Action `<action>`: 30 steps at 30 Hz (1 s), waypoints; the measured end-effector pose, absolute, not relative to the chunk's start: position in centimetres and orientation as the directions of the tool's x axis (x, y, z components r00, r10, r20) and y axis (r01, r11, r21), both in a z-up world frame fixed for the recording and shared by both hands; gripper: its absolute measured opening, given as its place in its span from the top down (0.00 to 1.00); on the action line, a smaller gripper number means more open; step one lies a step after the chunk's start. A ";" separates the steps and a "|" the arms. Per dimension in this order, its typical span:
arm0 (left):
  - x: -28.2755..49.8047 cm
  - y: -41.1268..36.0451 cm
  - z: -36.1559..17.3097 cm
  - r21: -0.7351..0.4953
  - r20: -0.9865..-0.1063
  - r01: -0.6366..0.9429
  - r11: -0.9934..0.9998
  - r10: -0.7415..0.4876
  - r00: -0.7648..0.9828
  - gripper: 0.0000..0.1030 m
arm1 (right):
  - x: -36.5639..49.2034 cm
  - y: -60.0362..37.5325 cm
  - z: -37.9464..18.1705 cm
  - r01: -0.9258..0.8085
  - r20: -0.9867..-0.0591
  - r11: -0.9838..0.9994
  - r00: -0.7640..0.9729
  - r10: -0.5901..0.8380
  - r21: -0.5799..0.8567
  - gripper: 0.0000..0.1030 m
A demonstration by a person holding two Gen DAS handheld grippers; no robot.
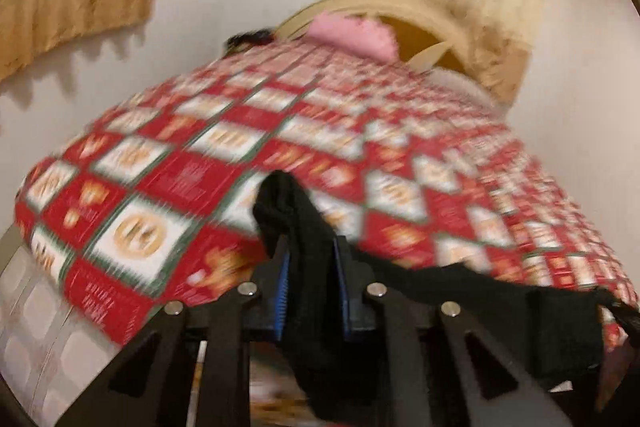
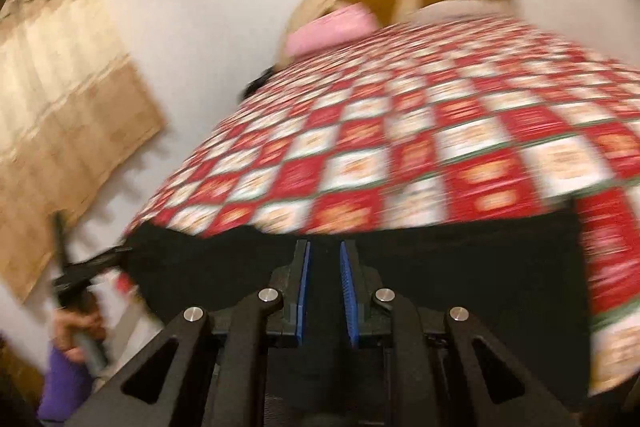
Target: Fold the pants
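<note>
A bed [image 1: 280, 131] under a red-and-white checked cover fills both blurred views. At its foot edge lie the black pants [image 2: 460, 259], lifted at two points. The left gripper [image 1: 310, 259] pinches a bunched fold of them. The right gripper [image 2: 324, 267] has its jaws nearly closed on the pants' cloth. A pink pillow [image 1: 352, 35] sits at the bed's head.

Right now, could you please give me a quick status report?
Left gripper shut on black pants. Right gripper shut on them too. Pants stretched between both above quilt. Nothing in the way.
</note>
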State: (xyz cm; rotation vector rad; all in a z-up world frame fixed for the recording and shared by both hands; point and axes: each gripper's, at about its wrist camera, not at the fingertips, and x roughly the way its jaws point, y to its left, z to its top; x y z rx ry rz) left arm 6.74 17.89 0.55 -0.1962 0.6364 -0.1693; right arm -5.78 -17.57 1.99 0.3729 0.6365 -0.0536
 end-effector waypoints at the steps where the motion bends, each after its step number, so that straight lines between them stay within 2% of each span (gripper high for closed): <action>1: 6.3 16.0 2.1 -0.232 -0.546 0.150 0.961 -0.256 0.798 0.80 | -6.5 -19.3 2.1 0.203 -0.597 0.929 0.802 0.024 0.310 0.84; 4: 5.7 10.5 4.9 -0.203 -0.499 0.294 0.934 -0.357 0.789 0.81 | -8.5 -23.7 2.4 0.300 -0.607 0.911 0.791 -0.072 0.284 0.84; 8: 5.2 1.2 6.5 -0.171 -0.502 0.492 0.854 -0.505 0.702 0.84 | -12.0 -28.0 2.2 0.398 -0.596 0.870 0.787 -0.162 0.290 0.84; 14: 2.5 -13.3 3.6 -0.105 -0.548 0.728 0.678 -0.650 0.526 0.87 | -16.7 -32.3 0.4 0.495 -0.595 0.787 0.776 -0.211 0.367 0.84; 15: 2.0 -15.4 2.5 -0.104 -0.566 0.751 0.652 -0.660 0.494 0.92 | -17.1 -32.6 0.1 0.503 -0.601 0.780 0.771 -0.210 0.373 0.84; 17: 0.9 -18.3 0.6 -0.093 -0.586 0.782 0.616 -0.669 0.457 0.97 | -17.7 -33.5 -0.6 0.515 -0.610 0.765 0.765 -0.207 0.386 0.84; 21: -1.7 -23.2 -3.1 -0.059 -0.640 0.840 0.539 -0.666 0.382 0.97 | -18.1 -34.3 -1.6 0.519 -0.615 0.750 0.765 -0.192 0.411 0.84; 25: -3.4 -24.3 -5.2 -0.089 -0.708 0.877 0.472 -0.650 0.278 0.96 | -18.2 -34.1 -2.0 0.503 -0.610 0.760 0.771 -0.181 0.411 0.84; 26: -3.7 -23.8 -4.8 -0.083 -0.700 0.884 0.460 -0.658 0.277 0.94 | -18.1 -34.0 -1.9 0.495 -0.605 0.764 0.776 -0.175 0.414 0.84; 28: -2.9 -22.1 -3.3 -0.111 -0.684 0.877 0.467 -0.676 0.274 0.79 | -18.0 -33.7 -1.7 0.463 -0.588 0.773 0.795 -0.146 0.434 0.84; 29: -2.3 -21.1 -2.6 -0.136 -0.673 0.862 0.488 -0.684 0.281 0.58 | -17.7 -33.4 -1.5 0.443 -0.581 0.777 0.804 -0.126 0.446 0.84; 30: -1.3 -19.3 -1.6 -0.168 -0.656 0.834 0.526 -0.691 0.304 0.32 | -17.3 -33.0 -1.1 0.402 -0.566 0.785 0.821 -0.080 0.471 0.82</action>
